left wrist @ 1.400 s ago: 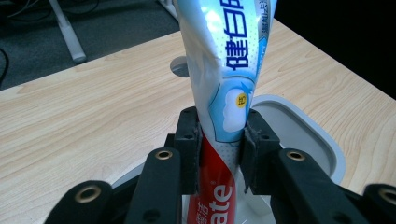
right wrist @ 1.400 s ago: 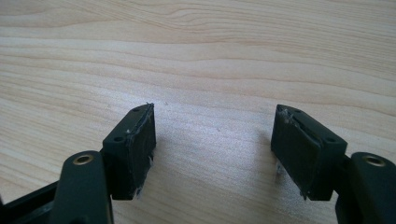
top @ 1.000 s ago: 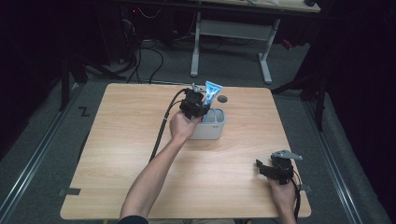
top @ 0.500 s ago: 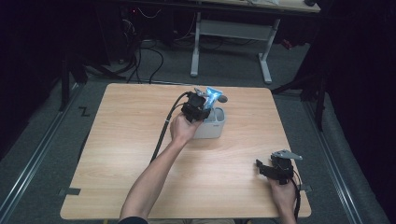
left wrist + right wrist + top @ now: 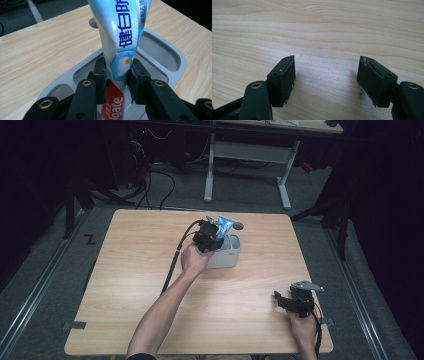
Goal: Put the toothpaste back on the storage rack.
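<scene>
Over the holder (image 5: 227, 257), lowering tube (image 5: 122, 42) clamped in left gripper (image 5: 117, 75); next needing release into slot; right gripper (image 5: 325, 80) idling, jaws apart

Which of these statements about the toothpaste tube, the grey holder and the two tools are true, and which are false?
1. The left tool is shut on the toothpaste tube. True.
2. The tube lies flat on the wooden table. False: it stands over the grey holder, its lower end down between the walls.
3. The right tool holds a toothbrush. False: its jaws are open with only bare wood between them.
4. The right tool is near the table's front right corner, apart from the holder. True.
5. The tube is green. False: it is light blue and white with a red part.
</scene>
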{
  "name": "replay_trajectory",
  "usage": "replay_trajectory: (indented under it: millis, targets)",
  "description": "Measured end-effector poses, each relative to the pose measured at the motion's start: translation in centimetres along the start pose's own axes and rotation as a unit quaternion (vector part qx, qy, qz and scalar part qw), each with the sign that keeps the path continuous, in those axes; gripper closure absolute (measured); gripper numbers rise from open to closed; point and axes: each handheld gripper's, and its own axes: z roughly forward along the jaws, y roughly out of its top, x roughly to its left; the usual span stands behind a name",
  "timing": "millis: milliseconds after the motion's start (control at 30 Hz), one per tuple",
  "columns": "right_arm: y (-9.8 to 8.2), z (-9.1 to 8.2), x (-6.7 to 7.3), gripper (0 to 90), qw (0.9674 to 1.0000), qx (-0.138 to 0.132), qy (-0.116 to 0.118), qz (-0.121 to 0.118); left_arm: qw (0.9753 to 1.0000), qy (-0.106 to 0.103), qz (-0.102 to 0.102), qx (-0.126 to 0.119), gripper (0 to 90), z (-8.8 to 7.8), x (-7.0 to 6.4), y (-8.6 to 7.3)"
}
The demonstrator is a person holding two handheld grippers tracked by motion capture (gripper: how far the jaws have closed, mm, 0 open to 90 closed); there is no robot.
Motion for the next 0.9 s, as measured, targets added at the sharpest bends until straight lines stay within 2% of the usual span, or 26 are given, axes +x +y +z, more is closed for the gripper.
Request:
replay_trajectory:
  millis: [233,667,900]
  targets:
    - [0.0,0.0,0.0,30.9,1.0000,0.000,0.000,0.000,0.9999,-0.004,-0.012,-0.004,68.5,-0.1,0.2,-0.2]
    - [0.0,0.0,0.0,31.0,1.0000,0.000,0.000,0.000,0.9996,-0.001,-0.016,-0.023,63.4,-1.4,0.5,-0.3]
    - [0.0,0.0,0.0,31.0,1.0000,0.000,0.000,0.001,0.9991,-0.004,-0.018,-0.038,56.7,-2.0,1.0,-0.7]
